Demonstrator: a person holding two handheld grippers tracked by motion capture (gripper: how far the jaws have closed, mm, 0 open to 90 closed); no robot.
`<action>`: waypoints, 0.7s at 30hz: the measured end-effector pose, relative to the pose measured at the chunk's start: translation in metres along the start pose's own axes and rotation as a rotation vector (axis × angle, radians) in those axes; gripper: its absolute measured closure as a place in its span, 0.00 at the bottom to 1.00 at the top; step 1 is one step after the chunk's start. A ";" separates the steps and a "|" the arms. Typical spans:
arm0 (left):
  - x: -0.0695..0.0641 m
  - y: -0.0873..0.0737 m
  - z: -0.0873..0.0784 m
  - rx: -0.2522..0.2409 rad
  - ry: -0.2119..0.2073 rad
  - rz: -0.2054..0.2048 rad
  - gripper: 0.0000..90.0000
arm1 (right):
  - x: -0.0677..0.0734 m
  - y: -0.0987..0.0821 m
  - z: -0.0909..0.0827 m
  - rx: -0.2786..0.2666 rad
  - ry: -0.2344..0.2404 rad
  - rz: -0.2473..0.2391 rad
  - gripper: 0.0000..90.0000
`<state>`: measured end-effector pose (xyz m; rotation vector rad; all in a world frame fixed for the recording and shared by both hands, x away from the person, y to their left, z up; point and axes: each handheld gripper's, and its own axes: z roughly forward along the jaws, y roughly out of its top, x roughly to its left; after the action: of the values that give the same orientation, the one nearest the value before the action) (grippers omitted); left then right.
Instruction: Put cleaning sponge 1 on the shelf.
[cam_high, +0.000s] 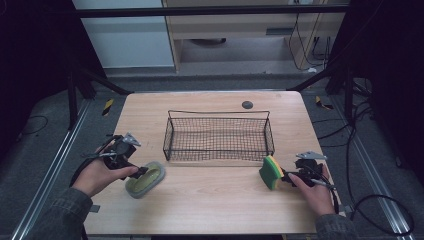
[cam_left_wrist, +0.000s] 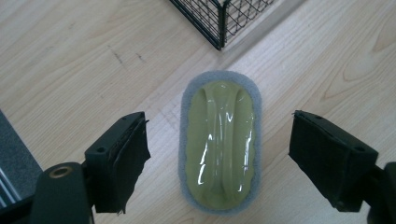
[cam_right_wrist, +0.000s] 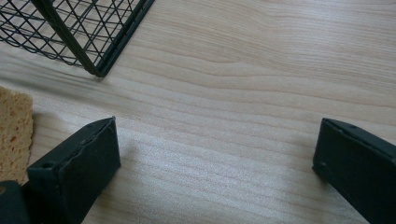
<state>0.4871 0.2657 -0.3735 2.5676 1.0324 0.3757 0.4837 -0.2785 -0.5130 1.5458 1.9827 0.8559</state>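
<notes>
From above I see my left gripper (cam_high: 141, 172) at the oval scrubber (cam_high: 145, 179) near the table's (cam_high: 210, 210) left front; its own view adds detail — glossy yellow-green grip, grey foam rim, jaws spread either side, not touching. My right gripper (cam_right_wrist: 217, 154) gapes over bare wood grain — porous sponge (cam_right_wrist: 14, 133) beside one jaw, wire basket (cam_right_wrist: 93, 28) beyond.

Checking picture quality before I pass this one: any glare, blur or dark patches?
High view: dark edges, evenly lit table. Left gripper view: sharp, bright glare streaks on the scrubber's glossy handle. Right gripper view: soft blur on the sponge and basket corner.
</notes>
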 end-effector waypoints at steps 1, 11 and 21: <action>0.000 0.003 0.002 0.006 -0.006 0.008 0.23 | 0.000 0.000 0.000 0.000 0.000 0.000 0.01; -0.003 0.006 0.018 0.078 -0.007 0.056 0.28 | -0.001 0.000 0.000 0.001 0.008 -0.007 0.01; 0.003 -0.002 0.041 0.173 -0.051 0.070 0.38 | -0.001 0.000 0.000 0.003 0.007 -0.013 0.01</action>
<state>0.5029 0.2609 -0.4109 2.7570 0.9995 0.2465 0.4846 -0.2796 -0.5129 1.5324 1.9972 0.8548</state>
